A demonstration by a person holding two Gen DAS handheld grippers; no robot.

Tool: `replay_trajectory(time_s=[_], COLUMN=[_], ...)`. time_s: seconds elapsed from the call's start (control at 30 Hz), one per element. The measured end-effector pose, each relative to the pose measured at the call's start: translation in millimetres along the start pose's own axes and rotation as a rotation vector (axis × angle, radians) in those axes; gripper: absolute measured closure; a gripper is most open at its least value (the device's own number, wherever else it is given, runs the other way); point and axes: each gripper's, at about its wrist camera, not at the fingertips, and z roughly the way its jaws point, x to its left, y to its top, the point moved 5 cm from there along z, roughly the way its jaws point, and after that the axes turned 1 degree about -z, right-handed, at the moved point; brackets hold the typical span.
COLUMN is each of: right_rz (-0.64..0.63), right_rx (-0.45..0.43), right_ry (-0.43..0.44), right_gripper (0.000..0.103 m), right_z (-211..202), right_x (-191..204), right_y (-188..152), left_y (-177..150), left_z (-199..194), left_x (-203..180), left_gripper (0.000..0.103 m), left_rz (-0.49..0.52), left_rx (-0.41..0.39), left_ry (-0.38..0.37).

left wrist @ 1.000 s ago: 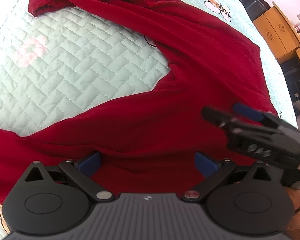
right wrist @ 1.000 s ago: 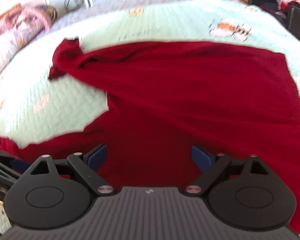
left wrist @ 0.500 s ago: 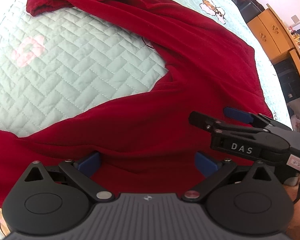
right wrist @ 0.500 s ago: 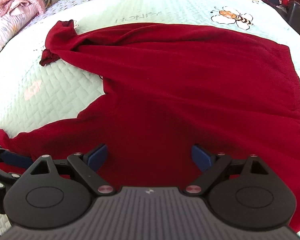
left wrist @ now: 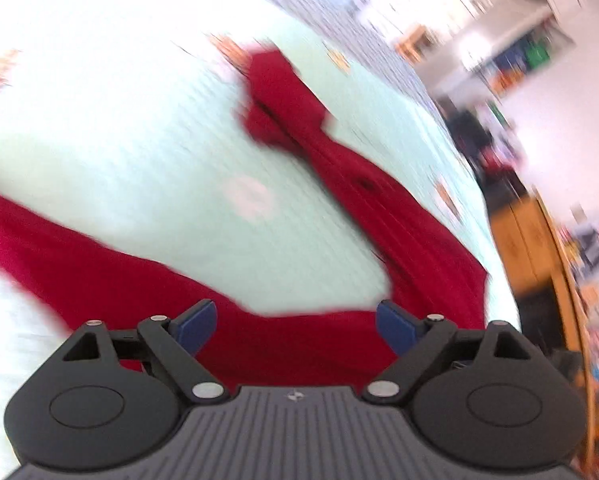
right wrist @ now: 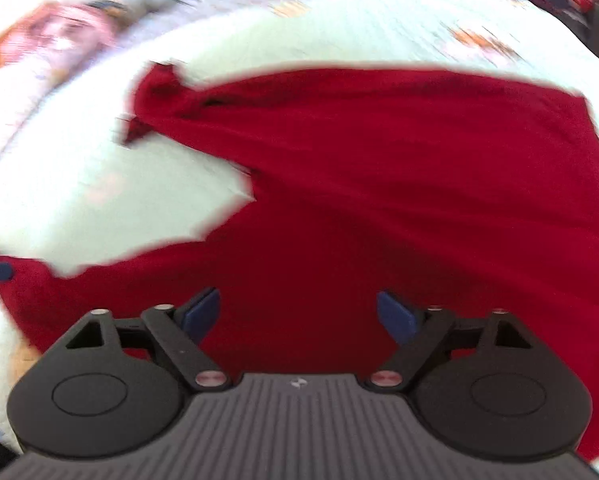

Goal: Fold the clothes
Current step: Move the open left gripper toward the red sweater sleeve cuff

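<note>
No writing can be read in either view; both are blurred, and only a small emblem is seen on each gripper's ribbed grey body. A red garment (right wrist: 399,184) is spread on a pale green quilted bed cover (right wrist: 111,200), its body lying flat toward the right side of the bed and one sleeve stretched toward the far left, ending in a bunched cuff. A second sleeve is laid along the near edge of the bed toward the left. In the left wrist view the same red garment (left wrist: 403,216) is seen running diagonally, with the pale cover (left wrist: 139,152) filling the angle between the sleeves. The left gripper (left wrist: 295,322) is held above the near sleeve, its blue-padded jaws spread wide but closing, with cloth seen beneath the gap and nothing pinched. The right gripper (right wrist: 299,316) is held over the near part of the garment's body, its jaws likewise wide and closing, red cloth below them and not gripped. At the left edge of the right wrist view a blue pad of the left gripper is glimpsed just above the near sleeve. Wooden furniture (left wrist: 539,248) is seen beyond the bed's right edge.
</note>
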Motion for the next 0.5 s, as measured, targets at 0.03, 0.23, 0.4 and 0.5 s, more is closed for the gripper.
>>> replay_trajectory(time_s=[0.03, 0.23, 0.4, 0.5], right_rz=[-0.052, -0.414, -0.561, -0.583], right_rx=[-0.024, -0.077, -0.003, 0.109], right_ry=[0.041, 0.169, 0.263, 0.307], right_gripper=[0.021, 0.023, 0.025, 0.096], right_z=[-1.1, 17.1, 45.0, 63.2], right_x=[11.2, 65.8, 79.7, 79.2], right_y=[4.1, 15.6, 19.1, 17.5], left_y=[-2.6, -28.2, -29.2, -32.0], left_z=[-8.0, -15.0, 2.6, 5.6], left_x=[11.6, 46.8, 43.4, 46.9], left_gripper=[0.012, 0.013, 0.013, 0.013], left_rz=[-0.018, -0.079, -0.069, -0.08], left_rx=[-0.009, 0.017, 0.059, 0.074], left_ry=[0.013, 0.04, 0.042, 0.051])
